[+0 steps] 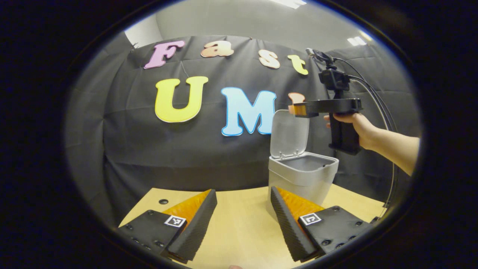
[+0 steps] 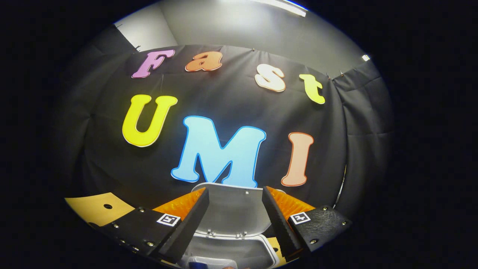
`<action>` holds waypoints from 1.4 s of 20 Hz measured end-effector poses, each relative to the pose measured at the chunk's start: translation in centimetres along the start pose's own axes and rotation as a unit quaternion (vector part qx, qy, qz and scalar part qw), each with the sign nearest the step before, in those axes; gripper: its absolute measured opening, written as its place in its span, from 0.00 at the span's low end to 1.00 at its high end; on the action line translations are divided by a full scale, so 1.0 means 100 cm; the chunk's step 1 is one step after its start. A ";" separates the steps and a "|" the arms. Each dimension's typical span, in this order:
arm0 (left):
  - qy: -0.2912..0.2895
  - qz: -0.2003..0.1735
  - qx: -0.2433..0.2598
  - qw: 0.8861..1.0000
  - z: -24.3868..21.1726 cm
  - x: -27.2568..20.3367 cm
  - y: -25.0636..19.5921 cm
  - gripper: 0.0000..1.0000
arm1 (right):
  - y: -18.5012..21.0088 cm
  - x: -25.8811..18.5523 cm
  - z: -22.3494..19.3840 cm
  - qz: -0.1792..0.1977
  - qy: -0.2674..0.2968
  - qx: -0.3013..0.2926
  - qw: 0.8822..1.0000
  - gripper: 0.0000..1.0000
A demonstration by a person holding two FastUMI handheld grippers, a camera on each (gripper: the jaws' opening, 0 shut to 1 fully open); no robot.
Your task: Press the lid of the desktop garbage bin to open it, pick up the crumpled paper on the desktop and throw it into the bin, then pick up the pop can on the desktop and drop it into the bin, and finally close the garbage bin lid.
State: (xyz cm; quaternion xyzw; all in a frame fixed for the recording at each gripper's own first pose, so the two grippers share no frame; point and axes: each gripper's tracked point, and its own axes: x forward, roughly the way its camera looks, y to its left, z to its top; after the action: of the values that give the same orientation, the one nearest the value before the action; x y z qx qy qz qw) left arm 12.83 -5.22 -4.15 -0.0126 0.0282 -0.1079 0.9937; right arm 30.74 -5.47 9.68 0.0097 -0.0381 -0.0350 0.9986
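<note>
Bin [image 1: 302,175] stands on the tabletop [image 1: 239,224], lid [image 1: 289,132] tipped up and back, mouth open. My right tongs [image 2: 233,216] hang above the mouth, spread apart, holding nothing. My left tongs [image 1: 242,224] low over the tabletop, spread too.

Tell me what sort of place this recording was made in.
Most likely a staged recording booth, not a home. Black cloth is pinned up as a backdrop, a bare wooden table carries just a small bin with its lid up, and a hand holds camera-topped tongs over it.
</note>
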 end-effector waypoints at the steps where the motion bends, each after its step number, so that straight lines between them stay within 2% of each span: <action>1: 0.001 0.002 -0.002 1.000 0.001 0.000 0.002 1.00 | -0.001 0.006 0.004 -0.001 -0.003 0.008 1.000 0.92; 4: 0.003 0.010 -0.010 1.000 0.002 0.000 0.004 1.00 | -0.005 0.024 0.005 -0.011 0.002 0.037 0.999 0.92; 9: 0.010 0.029 -0.017 0.999 0.000 -0.005 0.013 1.00 | -0.013 0.045 0.013 -0.028 -0.013 0.038 0.999 0.91; 17: 0.009 0.045 -0.018 0.999 0.002 -0.009 0.018 1.00 | -0.015 0.056 -0.008 -0.017 0.030 0.101 0.994 0.92; 19: 0.008 0.044 -0.019 0.999 0.002 -0.008 0.015 1.00 | -0.014 0.052 -0.008 -0.011 0.039 0.115 0.992 0.92; 28: -0.006 0.037 -0.029 0.999 0.004 -0.021 -0.007 1.00 | -0.015 -0.003 -0.022 -0.001 0.050 0.101 0.994 0.92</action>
State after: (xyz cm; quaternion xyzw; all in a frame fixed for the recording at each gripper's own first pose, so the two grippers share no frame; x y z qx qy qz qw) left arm 10.61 -5.46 -3.63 -0.0409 0.0254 -0.0706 0.9963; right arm 30.49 -6.89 7.39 0.1125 0.0086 -0.0317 0.9931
